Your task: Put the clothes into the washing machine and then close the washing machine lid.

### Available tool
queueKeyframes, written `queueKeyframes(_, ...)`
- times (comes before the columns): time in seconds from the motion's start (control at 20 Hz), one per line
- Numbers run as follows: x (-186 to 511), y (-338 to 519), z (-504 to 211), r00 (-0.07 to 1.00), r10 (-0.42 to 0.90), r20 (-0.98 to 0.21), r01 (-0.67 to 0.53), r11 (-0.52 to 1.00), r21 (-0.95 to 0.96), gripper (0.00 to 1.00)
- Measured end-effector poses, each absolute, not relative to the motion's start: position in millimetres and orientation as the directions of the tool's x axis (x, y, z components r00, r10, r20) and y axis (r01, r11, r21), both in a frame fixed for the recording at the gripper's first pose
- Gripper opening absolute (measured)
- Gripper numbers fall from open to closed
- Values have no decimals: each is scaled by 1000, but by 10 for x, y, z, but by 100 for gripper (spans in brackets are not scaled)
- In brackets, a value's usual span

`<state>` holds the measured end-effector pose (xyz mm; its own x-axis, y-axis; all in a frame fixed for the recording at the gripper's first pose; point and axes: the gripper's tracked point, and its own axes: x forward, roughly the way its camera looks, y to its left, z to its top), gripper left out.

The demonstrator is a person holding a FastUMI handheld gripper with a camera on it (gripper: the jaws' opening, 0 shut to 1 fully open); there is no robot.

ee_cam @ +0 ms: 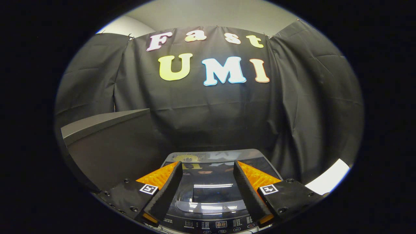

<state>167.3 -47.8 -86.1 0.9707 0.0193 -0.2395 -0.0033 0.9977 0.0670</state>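
While the gripper (206,169) is hovering above the washer (211,195), its jaws are standing wide apart, holding nothing, with the lid (213,182) showing between and just beyond them.

Washer: top-loading, lying below the fingers; the lid, dark and glossy, is lying flat and shut, reflecting the booth's lights.

Control panel (221,224): running along the washer's near edge, under the finger bases; a small lit display (221,224) is glowing among rows of print too small to read.

Markers: a square black-and-white tag (148,188) is sitting on the left finger's mount, another (268,188) on the right.

Surroundings: a dark panel (110,146) is standing left of the washer, just beside it; black cloth wall (308,113) is hanging behind; a pale strip (328,182) is showing at far right.
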Motion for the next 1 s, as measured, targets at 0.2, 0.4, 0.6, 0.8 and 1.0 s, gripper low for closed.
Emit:
queueKeyframes(0.2,1557,-449,-734,977,11,-212,6,997,78,98)
queueKeyframes(0.4,1348,-399,-409,988,12,-154,-1,997,72,97)
queueKeyframes(0.6,998,-410,-41,994,-4,-105,9,999,49,97)
queueKeyframes(0.8,554,-424,309,998,-13,-60,15,999,37,97)
queueKeyframes(1.0,175,-461,576,1000,-27,-15,27,999,41,97)
